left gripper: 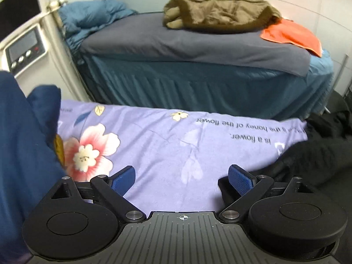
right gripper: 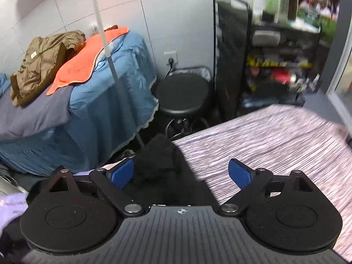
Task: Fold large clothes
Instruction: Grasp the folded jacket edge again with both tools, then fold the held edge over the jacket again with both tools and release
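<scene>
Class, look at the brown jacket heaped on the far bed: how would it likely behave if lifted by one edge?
The brown jacket would probably sag and unfold, since it lies crumpled in soft folds. Its sheen suggests a fairly slippery lining. It looks padded, so likely bulky rather than heavy.

The shelf rack (right gripper: 283, 50) is motion-smeared — its contents unreadable (bottles, perhaps) — and the navy garment (left gripper: 19, 145) runs off-frame.

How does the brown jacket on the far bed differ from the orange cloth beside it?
The brown jacket is bunched into a bulky, rumpled heap; the orange cloth lies thin and nearly flat. The jacket is dull olive-brown with a darker trim and a small pale label; the cloth is plain bright orange. The jacket sits wholly on the bed; the cloth drapes over its edge. Both lie unfolded there, touching.
</scene>
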Demonstrator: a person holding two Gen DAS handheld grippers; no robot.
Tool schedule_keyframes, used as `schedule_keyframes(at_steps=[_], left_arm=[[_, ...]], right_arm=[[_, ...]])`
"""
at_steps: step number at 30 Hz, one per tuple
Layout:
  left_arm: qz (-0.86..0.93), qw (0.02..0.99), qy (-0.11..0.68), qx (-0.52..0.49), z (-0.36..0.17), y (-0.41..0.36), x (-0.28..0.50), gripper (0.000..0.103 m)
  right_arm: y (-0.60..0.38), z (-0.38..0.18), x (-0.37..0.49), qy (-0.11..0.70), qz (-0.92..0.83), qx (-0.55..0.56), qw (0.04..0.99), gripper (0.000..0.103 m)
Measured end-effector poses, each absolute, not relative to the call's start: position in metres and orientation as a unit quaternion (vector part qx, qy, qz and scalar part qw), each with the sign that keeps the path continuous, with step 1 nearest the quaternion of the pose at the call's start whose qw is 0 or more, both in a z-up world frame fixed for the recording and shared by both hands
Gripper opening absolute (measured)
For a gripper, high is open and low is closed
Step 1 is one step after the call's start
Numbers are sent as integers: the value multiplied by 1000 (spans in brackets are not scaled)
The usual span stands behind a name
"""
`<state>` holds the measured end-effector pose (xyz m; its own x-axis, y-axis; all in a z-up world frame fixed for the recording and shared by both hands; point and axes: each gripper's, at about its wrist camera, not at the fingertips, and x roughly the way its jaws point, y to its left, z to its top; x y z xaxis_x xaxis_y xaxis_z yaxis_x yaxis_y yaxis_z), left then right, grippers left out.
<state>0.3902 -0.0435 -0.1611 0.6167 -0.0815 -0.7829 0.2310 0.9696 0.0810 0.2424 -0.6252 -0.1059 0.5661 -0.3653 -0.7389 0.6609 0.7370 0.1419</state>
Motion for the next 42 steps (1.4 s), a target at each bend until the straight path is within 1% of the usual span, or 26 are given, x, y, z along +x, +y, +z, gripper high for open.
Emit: schedule_keyframes(at_steps=[2,5,8,11,13,15,17,19,21,22,24,25,26,27,28,29,30,31,32,34,36,39,40,41,42], left_arm=[[-120,891,424,111,-159,-47,375,103],[-151,882,422,146,-171,-55,357,103],[-174,865,444,154,-191,-66,353,103],[-168,857,460,159,-208,-78,358,103],[-157,859,465,143,-215,-83,364,103],[-155,864,465,118,-221,-86,369,103],[-135,864,472,108,-227,-90,378,103],[-115,863,482,93,-234,-91,388,103],[-114,862,488,74,-237,-91,395,103],[-115,864,486,67,-236,-92,396,103],[-125,867,480,56,-234,-93,395,103],[-129,865,481,56,-233,-95,395,89],[-133,863,485,57,-232,-97,395,83],[-131,862,485,62,-230,-99,395,70],[-131,862,484,68,-228,-101,395,43],[-130,862,485,71,-227,-101,396,43],[-121,863,487,64,-226,-98,398,42],[-109,865,487,51,-224,-95,400,41],[-94,867,488,36,-223,-89,403,41],[-67,869,490,21,-226,-81,407,38],[-42,869,491,39,-232,-81,409,38],[-25,862,501,74,-247,-90,411,33],[-24,858,505,92,-252,-95,411,40],[-19,860,497,113,-253,-102,409,51],[-9,861,491,135,-253,-108,407,81]], right_arm=[[-611,-108,234,375,-272,189,866,94],[-574,-116,218,407,-242,135,871,94],[-535,-128,199,418,-208,85,880,94],[-512,-143,189,446,-181,81,873,93],[-505,-150,183,449,-176,70,873,93],[-508,-156,179,444,-188,51,875,93],[-520,-158,176,434,-212,52,874,90],[-536,-160,178,424,-237,48,873,90],[-553,-163,186,410,-243,44,878,86],[-562,-164,191,405,-239,48,881,82],[-581,-168,205,396,-237,78,884,81],[-592,-170,213,391,-242,95,883,81],[-600,-173,222,385,-244,113,883,79],[-608,-175,229,381,-242,131,883,77],[-616,-178,237,380,-238,149,881,64],[-621,-180,244,382,-229,166,880,40],[-626,-182,253,389,-223,175,877,30],[-628,-182,260,396,-221,174,874,13],[-628,-182,265,402,-219,169,873,8],[-629,-178,271,391,-227,150,879,5],[-636,-174,275,368,-242,155,884,5],[-639,-181,287,366,-223,158,889,5],[-637,-185,292,373,-222,146,889,6],[-636,-191,297,386,-224,137,884,9],[-637,-198,304,410,-229,130,873,11]])
